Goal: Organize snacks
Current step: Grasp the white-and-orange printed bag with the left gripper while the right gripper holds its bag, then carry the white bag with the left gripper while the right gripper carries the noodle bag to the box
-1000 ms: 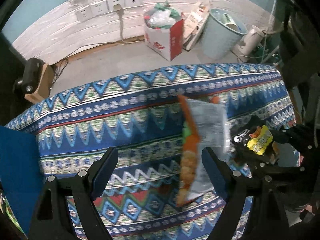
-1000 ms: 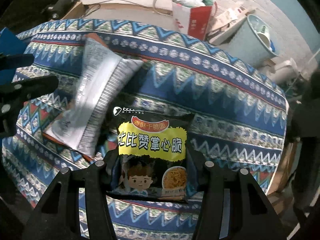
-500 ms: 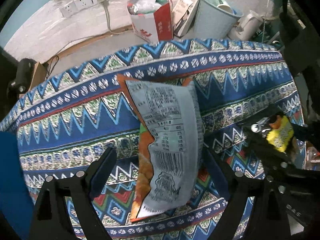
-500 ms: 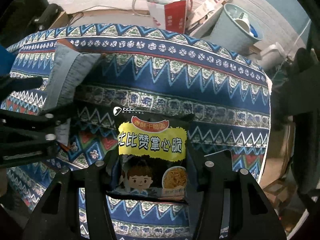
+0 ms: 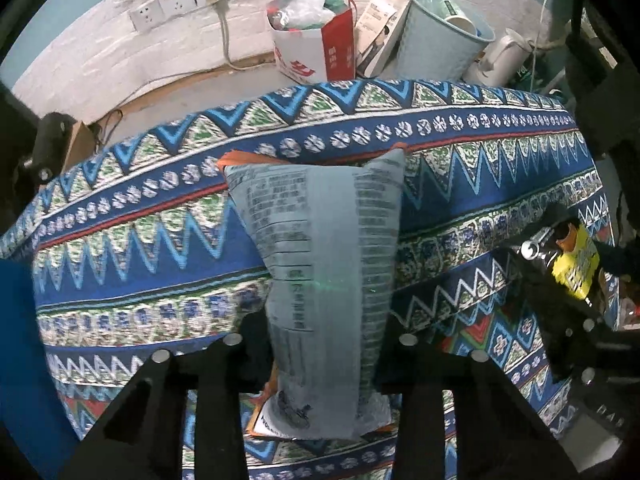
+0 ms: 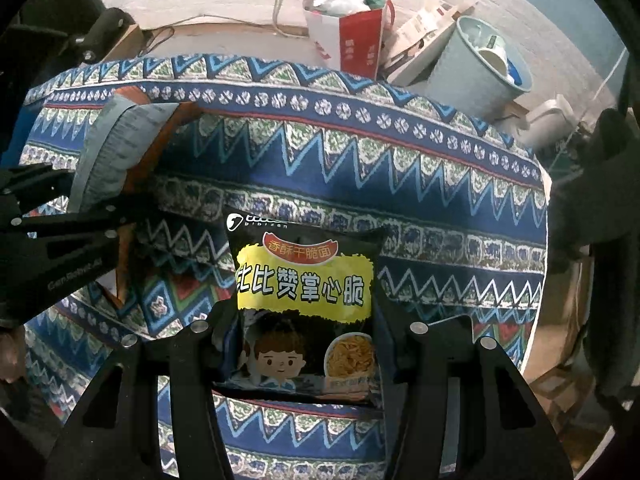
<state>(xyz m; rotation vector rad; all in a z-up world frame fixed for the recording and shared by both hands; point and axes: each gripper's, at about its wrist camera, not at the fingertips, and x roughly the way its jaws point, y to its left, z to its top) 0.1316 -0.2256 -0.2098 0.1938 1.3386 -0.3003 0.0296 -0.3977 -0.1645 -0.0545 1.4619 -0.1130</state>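
On the left, your left gripper [image 5: 320,344] is pinching the grey-backed snack bag [image 5: 324,280], jaws closed on its lower part while the top is standing up over the patterned cloth [image 5: 460,184]. Judging by its puffed look, you are handling something light, air-filled and crushable with a slick film, so the flat sealed edge looks like the safer hold than the bulging middle. An orange-edged packet [image 5: 260,412] is lying under it, close enough to drag along. To the right, your right gripper [image 6: 304,344] is gripping the black and yellow noodle packet [image 6: 304,300] by its lower sides, just above the cloth; it probably crackles and breaks if squeezed. Beyond the far table edge, a red and white paper bag [image 6: 352,44] and a pale bin [image 6: 476,68] are standing well apart from your work.
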